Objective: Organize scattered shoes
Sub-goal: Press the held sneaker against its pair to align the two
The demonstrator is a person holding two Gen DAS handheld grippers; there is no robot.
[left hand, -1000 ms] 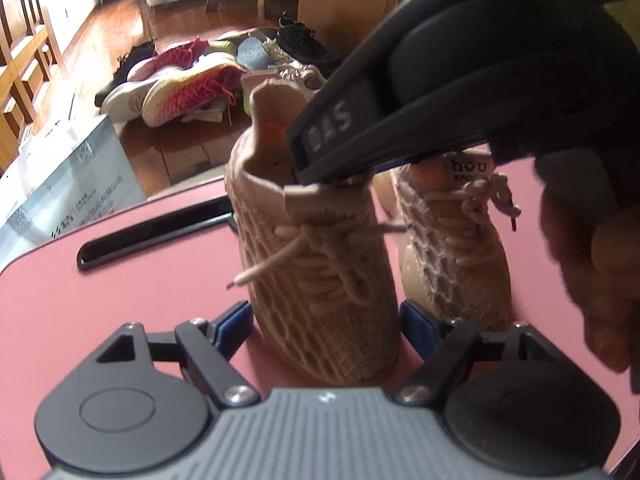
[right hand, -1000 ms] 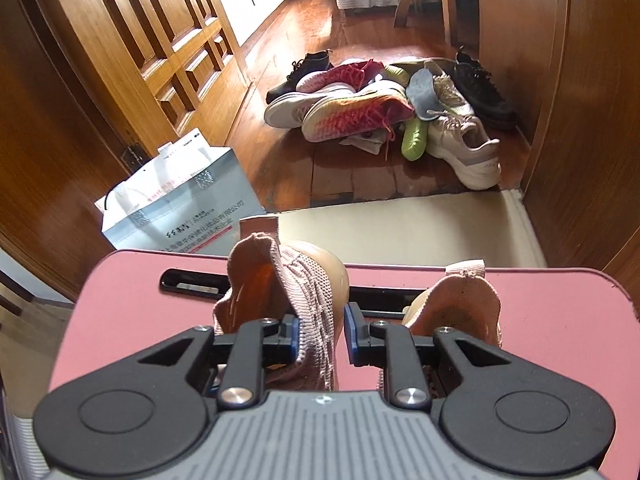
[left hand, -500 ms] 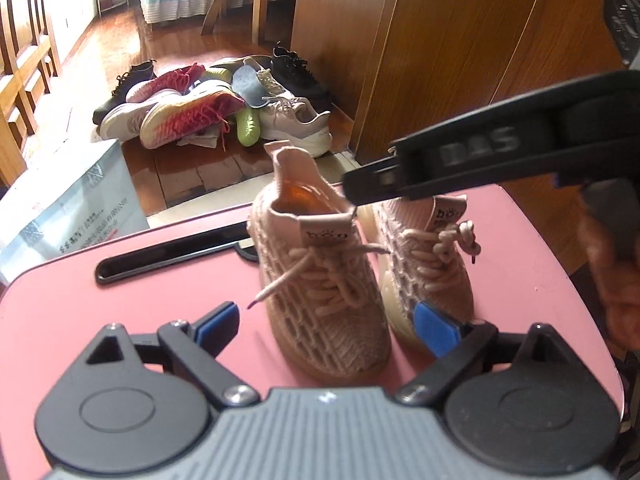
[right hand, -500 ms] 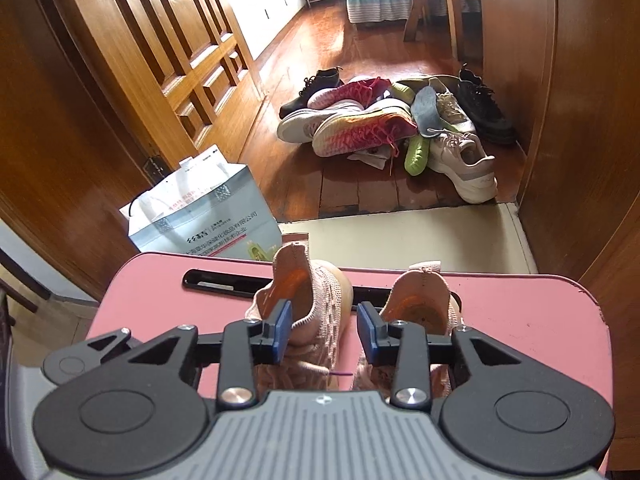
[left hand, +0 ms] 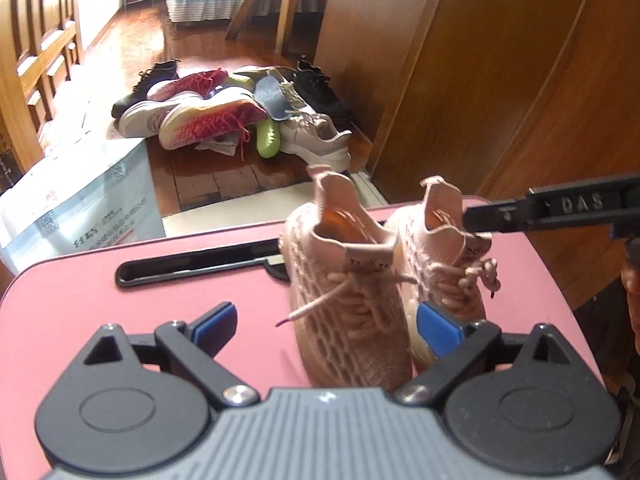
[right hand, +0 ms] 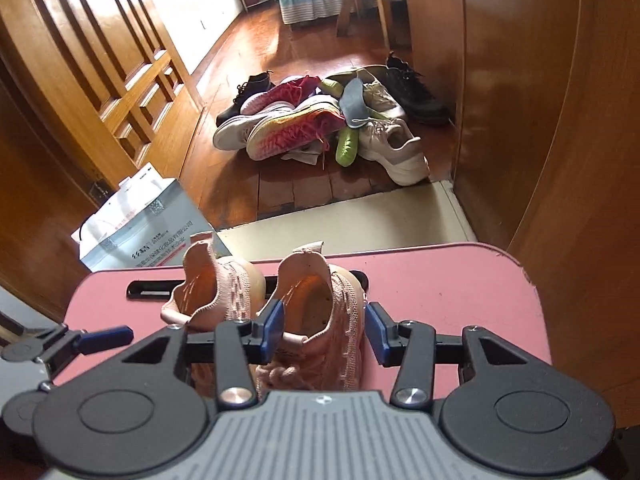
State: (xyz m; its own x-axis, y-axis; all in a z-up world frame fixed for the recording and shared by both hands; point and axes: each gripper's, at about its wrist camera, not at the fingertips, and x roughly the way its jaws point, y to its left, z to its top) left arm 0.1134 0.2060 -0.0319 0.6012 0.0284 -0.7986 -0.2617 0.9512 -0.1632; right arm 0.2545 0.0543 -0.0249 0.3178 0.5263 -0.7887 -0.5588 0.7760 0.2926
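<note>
Shoes, pink knit, one pair: left shoe point(left hand: 348, 304) and right shoe point(left hand: 448, 268) stand upright side by side on the pink desk point(left hand: 120, 320), toes toward the cameras, heels just short of the desk's far edge.

Left gripper point(left hand: 326, 322): jaws spread wide, holding nothing; the right blue pad sits in the gap between the two shoes.

Right gripper point(right hand: 324, 330): jaws open, straddling the right shoe's collar, clamped on nothing.

Loose lace end point(left hand: 286, 320): trails on the desk between the left jaws.

Shoe pile point(right hand: 320, 124): jumbled on the floor beyond.

Hazards, as judged:
- pad between the shoes could nudge one and break the alignment, or tip it
- lace could snag on a finger
- push toward the heels could slide the pair off the far edge
</note>
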